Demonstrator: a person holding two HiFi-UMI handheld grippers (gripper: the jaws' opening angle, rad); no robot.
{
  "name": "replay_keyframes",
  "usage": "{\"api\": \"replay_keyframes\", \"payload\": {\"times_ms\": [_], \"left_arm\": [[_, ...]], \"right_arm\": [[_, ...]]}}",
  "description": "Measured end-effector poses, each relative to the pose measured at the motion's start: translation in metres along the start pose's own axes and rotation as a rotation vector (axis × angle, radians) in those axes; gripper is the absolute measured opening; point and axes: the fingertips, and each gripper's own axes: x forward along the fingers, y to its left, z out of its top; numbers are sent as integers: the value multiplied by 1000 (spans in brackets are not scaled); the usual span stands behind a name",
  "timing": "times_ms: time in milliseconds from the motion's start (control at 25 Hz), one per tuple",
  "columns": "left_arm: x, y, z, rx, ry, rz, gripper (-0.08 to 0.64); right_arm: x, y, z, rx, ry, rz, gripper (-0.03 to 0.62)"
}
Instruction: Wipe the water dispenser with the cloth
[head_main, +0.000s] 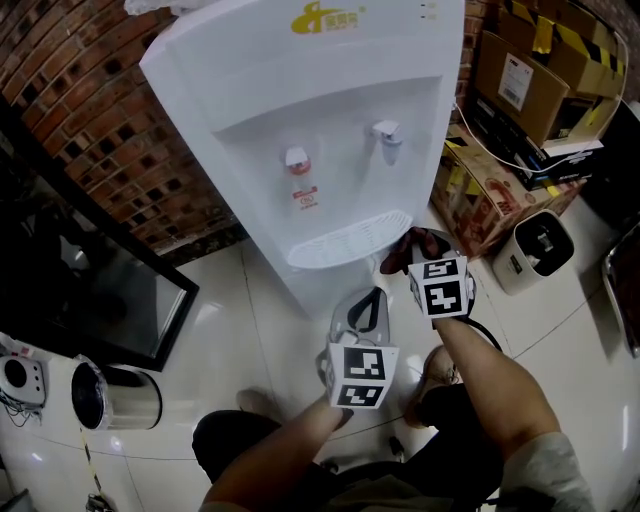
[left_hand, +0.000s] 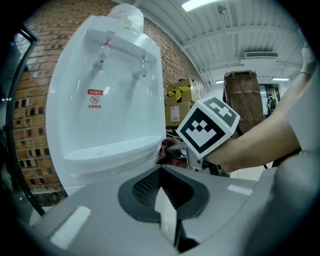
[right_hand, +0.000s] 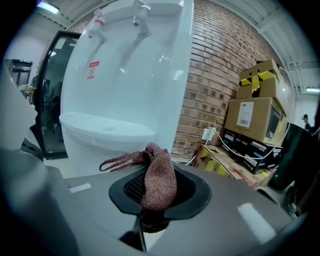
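Cloth (right_hand: 159, 181): reddish-brown, bunched into a wad; clamped between the jaws of the right gripper (right_hand: 158, 196), one loose loop sticking out to the left of the pads toward the drip tray (right_hand: 105, 128); the wad stands up out of the pads, so there is free fabric to wipe with.

Position: in the head view the cloth sits just beside the right end of the drip tray, slightly below its rim; contact cannot be confirmed, and the right gripper view shows a gap between fabric and tray.

Water dispenser (right_hand: 127, 65): white, upright; red tap and white tap in the recess above the drip tray; front panels look clean and dry from here, though small marks would not show.

Left gripper (left_hand: 163, 196): jaws together, nothing between them; below the drip tray and to its front, aimed at it; well short of touching.

Step (judgement): approach or start of a wipe at the tray's right end; most of the dispenser's surface looks yet to be covered.

Next move (judgement): press the free wad onto the tray rim and sweep along it; keep the clamp firm so that the fabric does not drag out; hard jaw tips should stay off the plastic.
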Motion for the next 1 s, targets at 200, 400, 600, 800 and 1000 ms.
{"api": "replay_keyframes", "payload": {"times_ms": [200,400,600,800,1000], "left_arm": [[-4,6,0,-8,-4,12,0],[-10,13,-2,-28,-5,18,0],[-32,43,-3,-10,-18,94,0],[-61,91,-21,-18,9,211,0],[-89,131,-38,-66,18,316,0]], "right_arm": [[4,-14,-5,43,14,-26,86],[2,-17,-6,72,17,-25,86],[-4,18,-19,93,65,46,87],[-25,131,-24,-21,59,276,87],[-39,226,-6,-85,-26,446,87]]}}
